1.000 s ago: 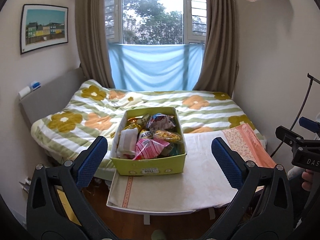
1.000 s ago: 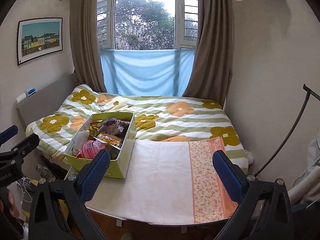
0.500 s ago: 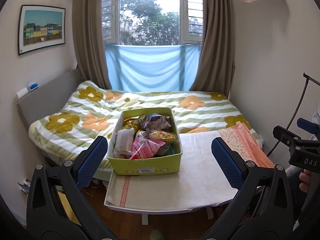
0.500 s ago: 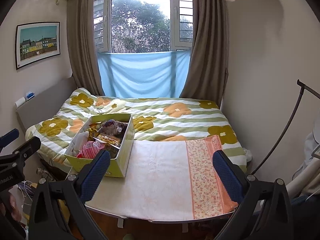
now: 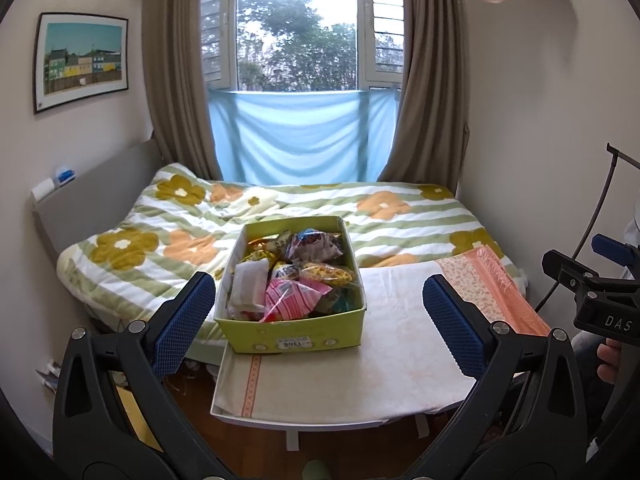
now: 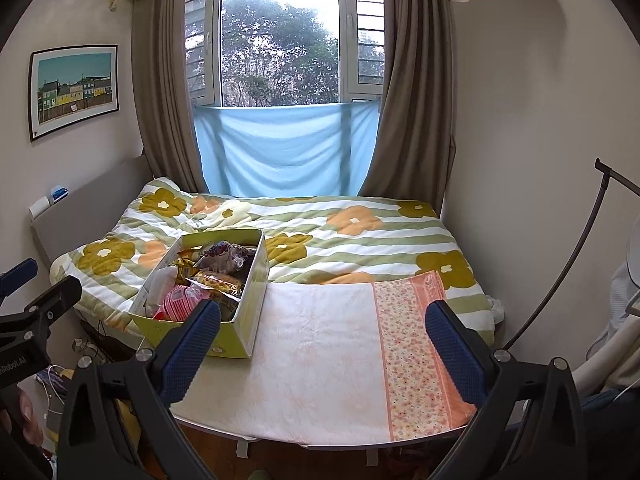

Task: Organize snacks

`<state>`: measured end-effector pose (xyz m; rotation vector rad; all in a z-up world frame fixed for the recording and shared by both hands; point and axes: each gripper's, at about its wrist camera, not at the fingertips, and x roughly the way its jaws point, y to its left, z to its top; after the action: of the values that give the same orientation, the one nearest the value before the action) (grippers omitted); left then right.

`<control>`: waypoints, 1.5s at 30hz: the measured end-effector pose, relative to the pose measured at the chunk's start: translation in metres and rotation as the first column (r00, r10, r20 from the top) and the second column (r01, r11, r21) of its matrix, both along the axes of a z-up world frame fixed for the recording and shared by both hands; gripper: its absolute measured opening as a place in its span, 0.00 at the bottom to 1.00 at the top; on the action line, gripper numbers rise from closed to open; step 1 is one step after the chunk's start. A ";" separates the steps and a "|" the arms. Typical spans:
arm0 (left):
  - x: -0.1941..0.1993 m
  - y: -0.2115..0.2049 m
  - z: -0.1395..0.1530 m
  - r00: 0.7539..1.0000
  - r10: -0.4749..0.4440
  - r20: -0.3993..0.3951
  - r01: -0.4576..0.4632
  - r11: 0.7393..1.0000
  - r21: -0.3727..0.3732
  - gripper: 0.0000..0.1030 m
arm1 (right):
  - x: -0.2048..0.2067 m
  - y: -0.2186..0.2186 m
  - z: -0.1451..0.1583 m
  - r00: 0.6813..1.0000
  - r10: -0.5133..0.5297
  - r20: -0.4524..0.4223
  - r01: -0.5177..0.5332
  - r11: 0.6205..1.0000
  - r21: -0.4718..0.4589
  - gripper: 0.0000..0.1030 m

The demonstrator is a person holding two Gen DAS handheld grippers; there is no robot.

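A yellow-green cardboard box [image 5: 296, 334] full of snack packets stands on the left part of a small cloth-covered table [image 5: 400, 368]; it also shows in the right wrist view [image 6: 248, 300]. A pink striped packet [image 5: 292, 300] and a white packet [image 5: 248, 284] lie on top at the front. My left gripper [image 5: 320, 316] is open and empty, held back from the table in front of the box. My right gripper [image 6: 324, 336] is open and empty, in front of the table's bare middle.
Behind the table is a bed with a flowered, striped quilt [image 5: 380, 216]. The table's right end carries an orange floral cloth strip [image 6: 416, 344]. A dark curved stand [image 6: 576, 248] rises at the right. Walls close in on both sides; wooden floor lies below the table.
Both grippers have drawn back and tilted up a little, so the table and box sit slightly lower and smaller in view. Both stay open.
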<state>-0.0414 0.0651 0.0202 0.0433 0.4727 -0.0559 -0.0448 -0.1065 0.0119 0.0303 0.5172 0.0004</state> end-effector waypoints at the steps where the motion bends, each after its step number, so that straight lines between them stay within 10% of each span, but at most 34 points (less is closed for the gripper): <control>1: 0.000 0.000 0.000 1.000 0.001 0.000 -0.001 1.000 -0.001 1.00 | 0.000 0.000 0.001 1.000 -0.001 0.000 0.001 1.000 -0.001 0.99; 45: 0.007 0.007 0.002 0.999 0.013 0.037 -0.013 1.000 0.003 1.00 | 0.009 0.008 -0.001 1.000 -0.017 -0.012 0.017 1.000 -0.003 0.99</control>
<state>-0.0344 0.0720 0.0223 0.0444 0.4363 -0.0419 -0.0354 -0.0987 0.0110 0.0323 0.5288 -0.0170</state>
